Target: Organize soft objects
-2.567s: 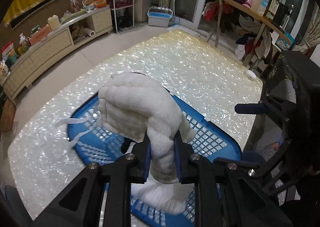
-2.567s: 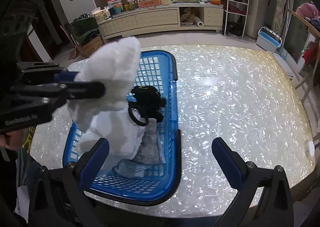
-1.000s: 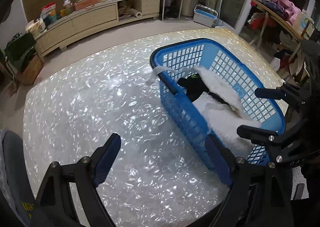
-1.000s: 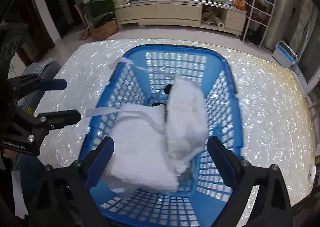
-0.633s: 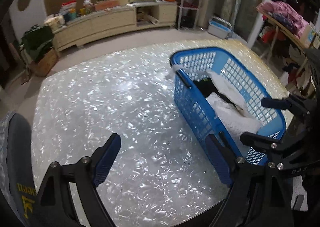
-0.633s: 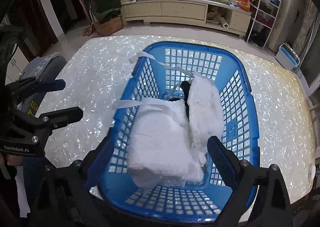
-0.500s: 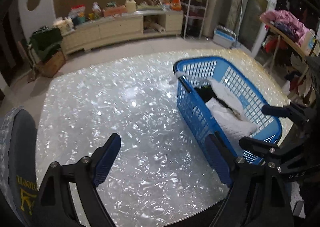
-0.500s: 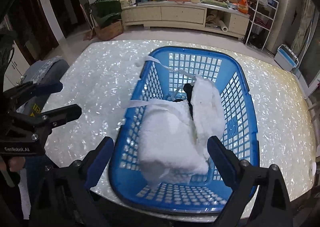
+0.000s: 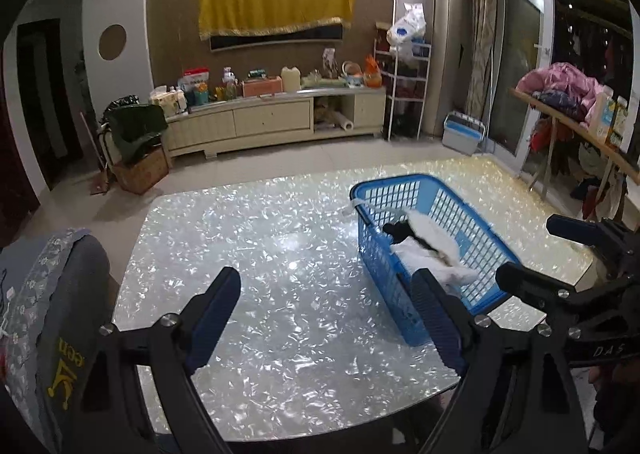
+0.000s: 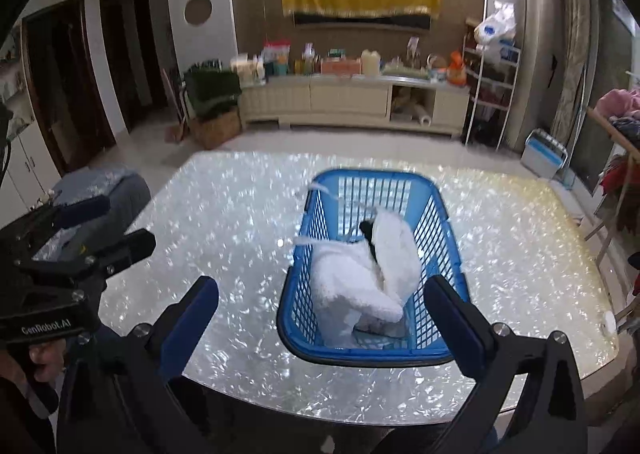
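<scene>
A blue plastic basket (image 10: 436,198) stands on the shiny pearl-patterned table (image 10: 224,222). It holds a white fluffy cloth (image 10: 360,274) and a black soft item (image 10: 366,228); a white strap hangs over its left rim. In the left wrist view the basket (image 9: 480,230) is at the right with the white cloth (image 9: 428,238) inside. My left gripper (image 9: 326,306) is open and empty, above the table's near left part. My right gripper (image 10: 320,314) is open and empty, held back over the basket's near end.
A grey padded chair back (image 9: 52,294) stands at the table's left edge. A long cream cabinet (image 9: 272,122) with bottles and boxes lines the far wall. A wire shelf (image 9: 404,94) and a clothes-laden rack (image 9: 568,110) stand at the right.
Both grippers have pulled back and up from the basket, so it looks smaller and farther. The white cloth, let go by the left gripper earlier, lies in the basket.
</scene>
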